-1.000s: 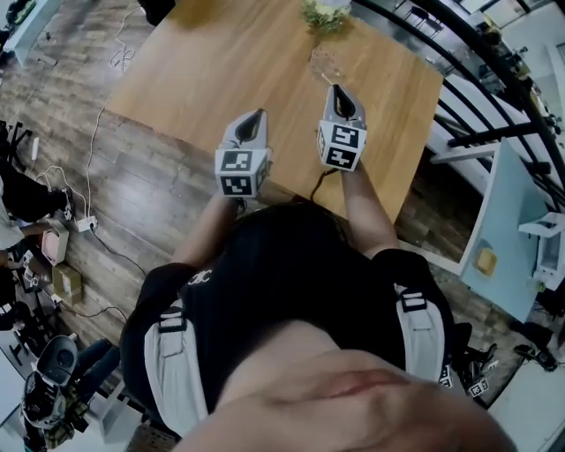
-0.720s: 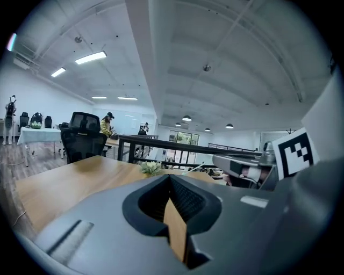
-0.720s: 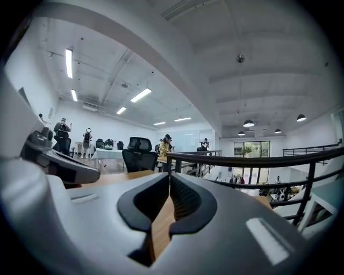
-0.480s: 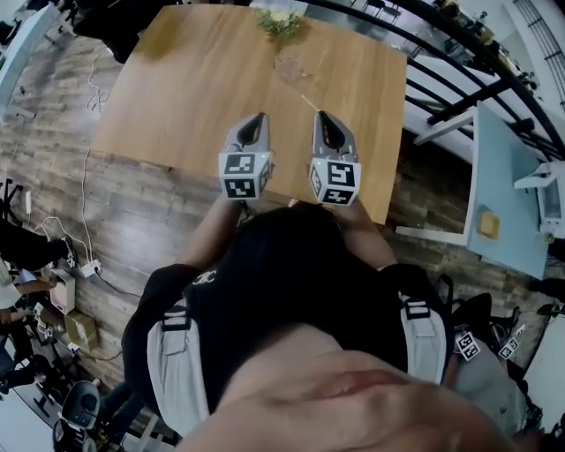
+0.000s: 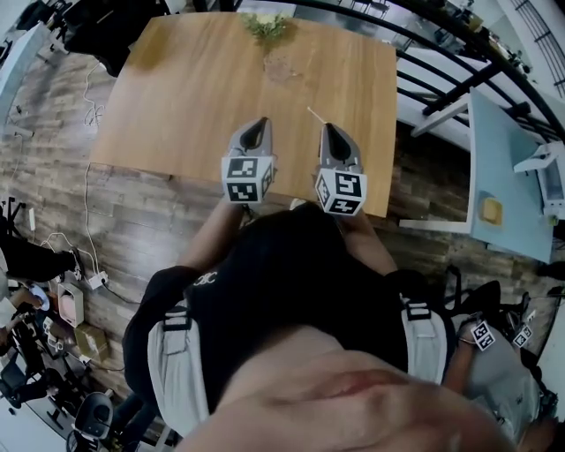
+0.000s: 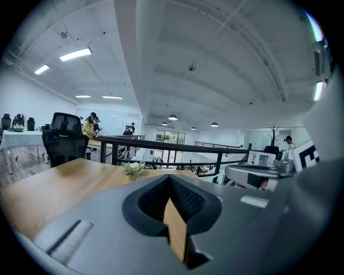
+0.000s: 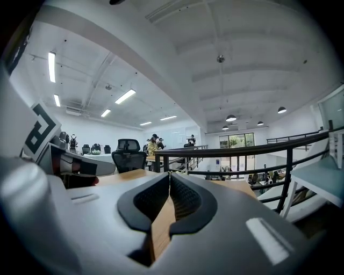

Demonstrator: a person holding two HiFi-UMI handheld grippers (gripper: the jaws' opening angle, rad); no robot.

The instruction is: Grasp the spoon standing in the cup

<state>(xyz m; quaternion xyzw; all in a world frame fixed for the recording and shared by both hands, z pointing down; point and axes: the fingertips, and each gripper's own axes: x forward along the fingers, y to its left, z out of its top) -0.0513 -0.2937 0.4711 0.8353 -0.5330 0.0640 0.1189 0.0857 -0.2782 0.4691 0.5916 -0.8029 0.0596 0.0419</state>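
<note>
A clear glass cup (image 5: pixel 281 67) stands at the far side of the wooden table (image 5: pixel 177 97), just in front of a small plant (image 5: pixel 265 24). I cannot make out a spoon in it. A thin pale stick (image 5: pixel 315 114) lies on the table just ahead of my right gripper. Both grippers hover over the table's near edge, well short of the cup: my left gripper (image 5: pixel 255 126) and my right gripper (image 5: pixel 333 129). In the gripper views the left gripper (image 6: pixel 170 181) and right gripper (image 7: pixel 170 181) have their jaws pressed together with nothing between them.
A black metal railing (image 5: pixel 441 62) runs along the table's right and far sides. A pale blue desk (image 5: pixel 508 185) stands to the right. The plant (image 6: pixel 134 169) shows in the left gripper view. Cables and boxes (image 5: pixel 75 309) lie on the wood floor to the left.
Both grippers have drawn back toward the table's near edge, so the cup now sits farther ahead of them. The head view has shifted, showing more of the table.
</note>
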